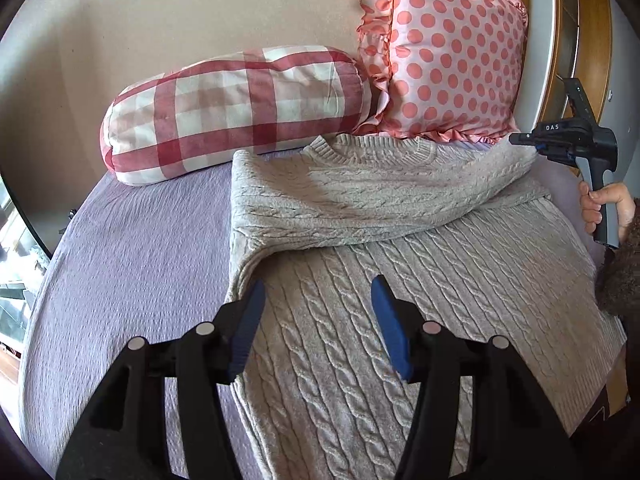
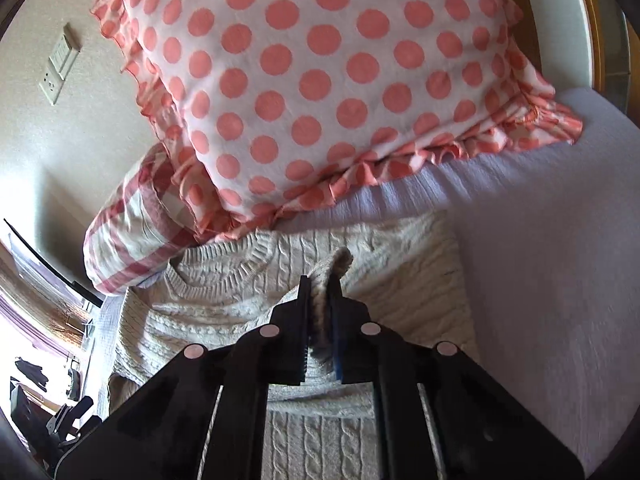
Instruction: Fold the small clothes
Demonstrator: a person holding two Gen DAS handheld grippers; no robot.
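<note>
Cable-knit sweater (image 1: 400, 280) lies flat on lavender bedspread (image 1: 132, 260). Right gripper (image 2: 320, 320) clamped on sleeve cuff (image 2: 334, 264); left gripper (image 1: 318, 312) jaws apart over body. Lay sleeve straight across chest, release flat.

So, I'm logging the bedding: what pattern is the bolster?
Red-and-white check; the bolster shows best in the left wrist view.

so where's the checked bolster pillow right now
In the left wrist view the checked bolster pillow lies upper left on the purple bedspread, against the wall, touching the polka-dot pillow and just behind the sweater.
</note>
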